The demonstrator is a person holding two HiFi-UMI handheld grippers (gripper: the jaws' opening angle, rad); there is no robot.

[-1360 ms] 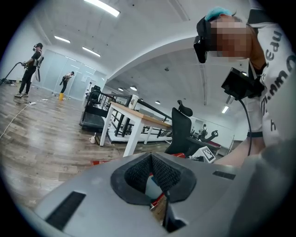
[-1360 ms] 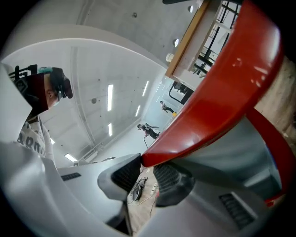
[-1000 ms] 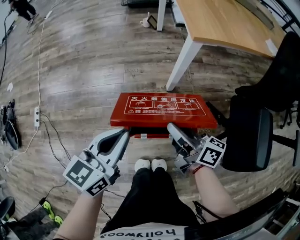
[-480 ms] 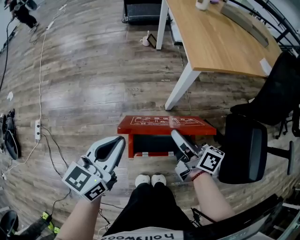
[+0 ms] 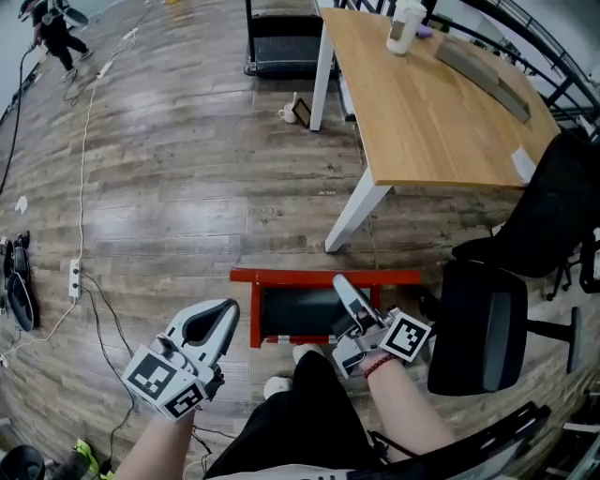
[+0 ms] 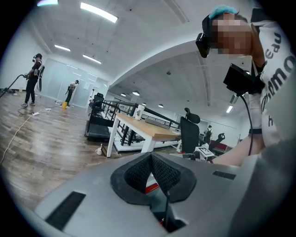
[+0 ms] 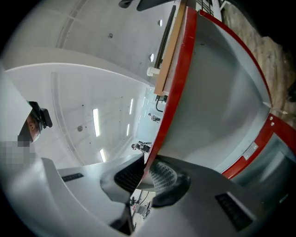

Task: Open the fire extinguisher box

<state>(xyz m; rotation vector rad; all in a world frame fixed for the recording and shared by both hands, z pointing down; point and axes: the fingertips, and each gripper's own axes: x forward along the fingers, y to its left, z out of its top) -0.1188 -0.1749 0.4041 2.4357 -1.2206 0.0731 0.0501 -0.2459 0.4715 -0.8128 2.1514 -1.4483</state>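
Observation:
The red fire extinguisher box (image 5: 255,323) lies on the wooden floor in front of my feet. Its lid (image 5: 319,277) stands raised, edge-on in the head view, and the dark inside shows below it. My right gripper (image 5: 341,284) is at the lid's front edge. In the right gripper view that gripper (image 7: 147,173) has the lid's red rim (image 7: 178,78) between its pads; its jaws have just been closing on it. My left gripper (image 5: 225,311) hangs left of the box, apart from it. Seen in its own view, the left gripper (image 6: 151,159) is shut and empty.
A wooden desk (image 5: 441,94) with white legs stands beyond the box, a cup (image 5: 405,26) on it. A black office chair (image 5: 483,323) is close on the right. Cables and a power strip (image 5: 73,281) lie on the floor at left.
The lid has swung up from lying flat, label up, to standing edge-on, baring the box's inside. The right gripper rose with the rim. The left gripper drew back to the left.

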